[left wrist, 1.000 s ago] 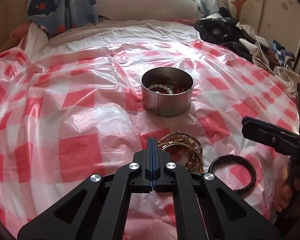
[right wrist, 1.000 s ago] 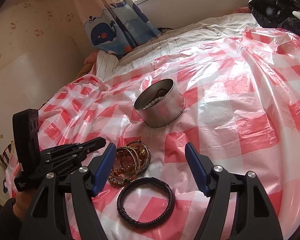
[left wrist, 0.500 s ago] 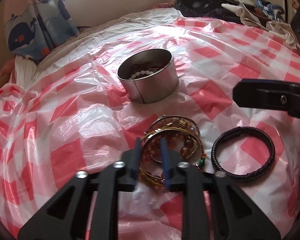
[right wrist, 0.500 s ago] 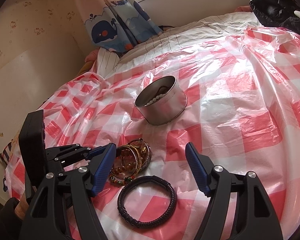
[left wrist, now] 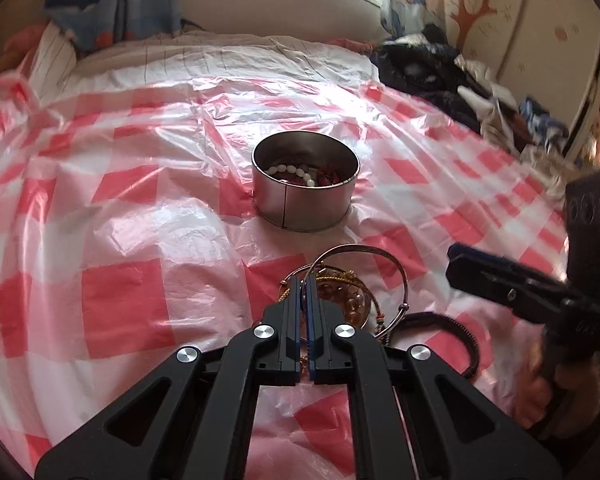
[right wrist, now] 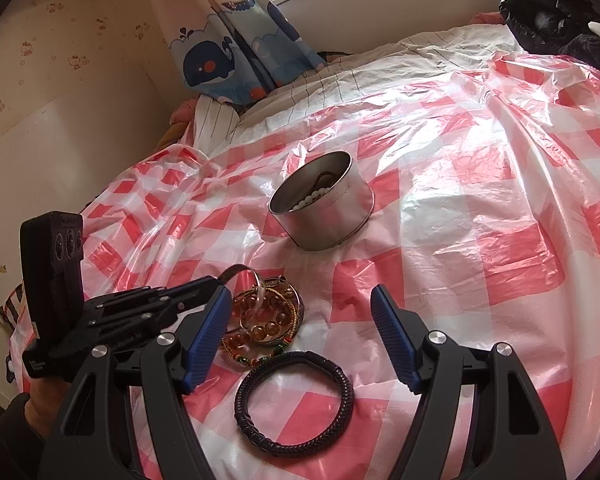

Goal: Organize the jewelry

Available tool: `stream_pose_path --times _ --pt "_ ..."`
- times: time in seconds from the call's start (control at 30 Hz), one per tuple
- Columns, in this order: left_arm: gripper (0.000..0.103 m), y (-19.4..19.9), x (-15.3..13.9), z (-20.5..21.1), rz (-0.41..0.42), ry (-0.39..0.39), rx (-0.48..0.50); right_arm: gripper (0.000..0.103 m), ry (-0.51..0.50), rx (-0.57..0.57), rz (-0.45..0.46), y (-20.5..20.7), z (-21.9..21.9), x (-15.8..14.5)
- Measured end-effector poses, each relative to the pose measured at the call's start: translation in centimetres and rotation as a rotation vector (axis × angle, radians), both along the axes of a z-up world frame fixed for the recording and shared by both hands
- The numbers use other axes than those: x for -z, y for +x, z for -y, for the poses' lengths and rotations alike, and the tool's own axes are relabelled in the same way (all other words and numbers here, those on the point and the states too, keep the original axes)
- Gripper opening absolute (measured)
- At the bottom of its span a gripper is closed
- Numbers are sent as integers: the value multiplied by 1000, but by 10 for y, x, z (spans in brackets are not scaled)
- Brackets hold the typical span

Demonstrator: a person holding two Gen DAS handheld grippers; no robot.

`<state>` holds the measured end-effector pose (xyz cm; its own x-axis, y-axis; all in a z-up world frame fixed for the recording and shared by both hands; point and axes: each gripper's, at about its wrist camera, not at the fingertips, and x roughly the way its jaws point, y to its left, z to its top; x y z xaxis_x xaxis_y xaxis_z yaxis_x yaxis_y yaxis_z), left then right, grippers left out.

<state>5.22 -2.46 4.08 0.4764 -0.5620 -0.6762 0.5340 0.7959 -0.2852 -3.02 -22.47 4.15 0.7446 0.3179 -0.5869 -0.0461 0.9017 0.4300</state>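
A round metal tin [left wrist: 305,184] with white beads and other jewelry inside stands on the red-checked plastic sheet; it also shows in the right wrist view [right wrist: 322,212]. My left gripper [left wrist: 303,286] is shut on a thin silver bangle [left wrist: 364,254], which tilts up off a pile of gold and amber bead bracelets [right wrist: 266,318]. A black braided bracelet [right wrist: 294,398] lies flat in front of the pile. My right gripper [right wrist: 300,326] is open and empty, with the pile and the black bracelet lying between its fingers.
The plastic sheet [right wrist: 480,200] covers a bed. Dark clothes [left wrist: 432,76] are heaped at the far right. A whale-print curtain [right wrist: 236,52] hangs at the back by the wall.
My left gripper opened over the bracelet pile, then shut on the silver bangle and lifted one side of it. The right gripper has stayed open in place.
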Motion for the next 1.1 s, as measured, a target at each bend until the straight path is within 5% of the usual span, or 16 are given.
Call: stream_pose_path --times 0.3,0.53,0.63,0.7,1.0,1.03,1.1 --pt "2 19 7 -32 -29 8 -208 68 -90 -95 -29 14 -28 8" --pt "3 21 8 -36 -29 36 -233 34 -195 -150 -148 38 -55 32" --pt "4 21 9 -34 -28 51 -237 13 -214 -131 -143 34 -52 31" --pt "4 20 10 -33 -26 59 -238 7 -197 -123 -122 30 -47 26" --pt "4 19 15 -27 -22 103 -233 6 -81 -60 -22 16 -18 1" --pt "4 20 15 -27 -24 105 -235 9 -62 -63 -37 18 -17 4" --pt "7 21 18 -27 -31 114 -243 45 -62 -74 -57 21 -20 9"
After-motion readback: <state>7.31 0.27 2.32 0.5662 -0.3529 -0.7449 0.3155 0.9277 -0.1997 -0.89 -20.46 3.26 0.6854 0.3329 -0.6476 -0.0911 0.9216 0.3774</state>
